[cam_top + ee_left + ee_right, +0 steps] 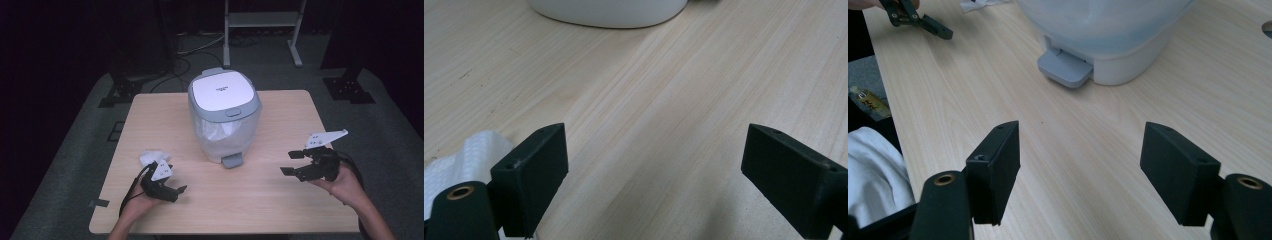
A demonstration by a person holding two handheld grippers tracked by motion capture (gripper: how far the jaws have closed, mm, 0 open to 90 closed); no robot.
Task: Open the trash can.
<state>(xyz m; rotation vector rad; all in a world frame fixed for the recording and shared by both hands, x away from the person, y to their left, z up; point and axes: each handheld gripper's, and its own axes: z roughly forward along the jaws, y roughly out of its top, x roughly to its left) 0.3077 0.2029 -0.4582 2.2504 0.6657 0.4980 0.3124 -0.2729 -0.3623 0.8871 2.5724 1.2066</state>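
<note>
Crumpled tissue (151, 157) lies near the table's (280, 210) left edge, just beside the left gripper (172, 191); both grippers (2 jaws each) gape empty, right gripper (293, 162) over bare wood beside the bin (225, 116).

table (280, 210): light wood | frame (260, 20): white metal, behind | floor (390, 130): grey carpet

The pedal bin (225, 116) is blocking the table's (260, 200) middle, its pedal (232, 161) jutting forward. Bare wood is lying open on either side of the bin; crumpled tissue (150, 157) is sitting left of it.
</note>
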